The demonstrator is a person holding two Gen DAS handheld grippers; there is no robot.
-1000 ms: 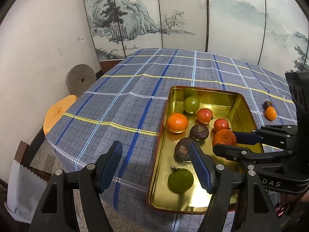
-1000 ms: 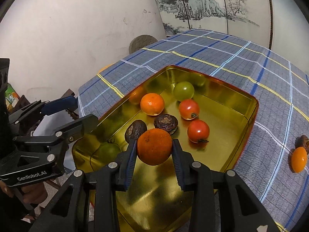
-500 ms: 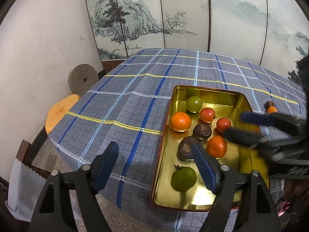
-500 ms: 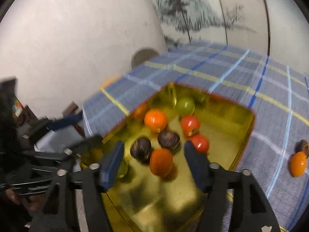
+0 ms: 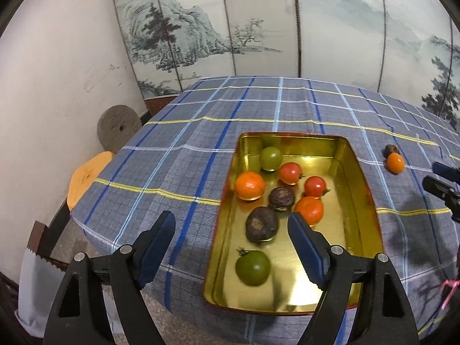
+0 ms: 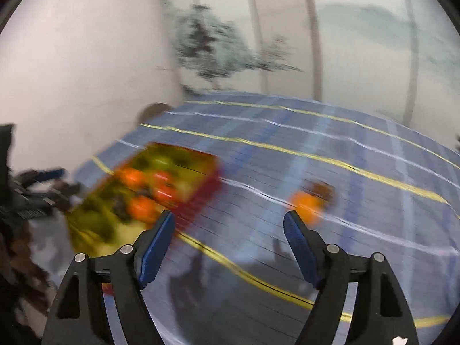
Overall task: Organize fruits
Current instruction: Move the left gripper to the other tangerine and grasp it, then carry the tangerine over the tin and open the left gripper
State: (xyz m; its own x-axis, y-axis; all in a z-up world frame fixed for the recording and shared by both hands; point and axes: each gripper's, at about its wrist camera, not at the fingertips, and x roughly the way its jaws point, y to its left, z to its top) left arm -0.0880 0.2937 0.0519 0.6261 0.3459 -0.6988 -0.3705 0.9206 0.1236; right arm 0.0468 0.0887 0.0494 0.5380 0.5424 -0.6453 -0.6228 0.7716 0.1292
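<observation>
A gold tray (image 5: 365,201) on the checked cloth holds several fruits, among them a tangerine (image 5: 309,210), two red tomatoes (image 5: 290,172), two green tomatoes (image 5: 253,267) and two dark wrinkled fruits (image 5: 261,228). My left gripper (image 5: 231,218) hangs open over the tray's near left rim, holding nothing. To the right of the tray, a small orange fruit (image 5: 395,162) and a dark fruit (image 5: 391,150) lie on the cloth. My right gripper (image 6: 229,215) is empty with its jaws opening, and the blurred orange fruit (image 6: 306,204) lies just beyond its right finger.
The table's near and left edges drop to the floor. A round grey stone (image 5: 118,129) and an orange stool (image 5: 86,178) stand by the white wall on the left. A painted folding screen (image 5: 258,28) closes off the back.
My right gripper let go of the tangerine, which now lies in the tray. It then swung right, away from the tray and over the cloth. The left jaws widened a little.
</observation>
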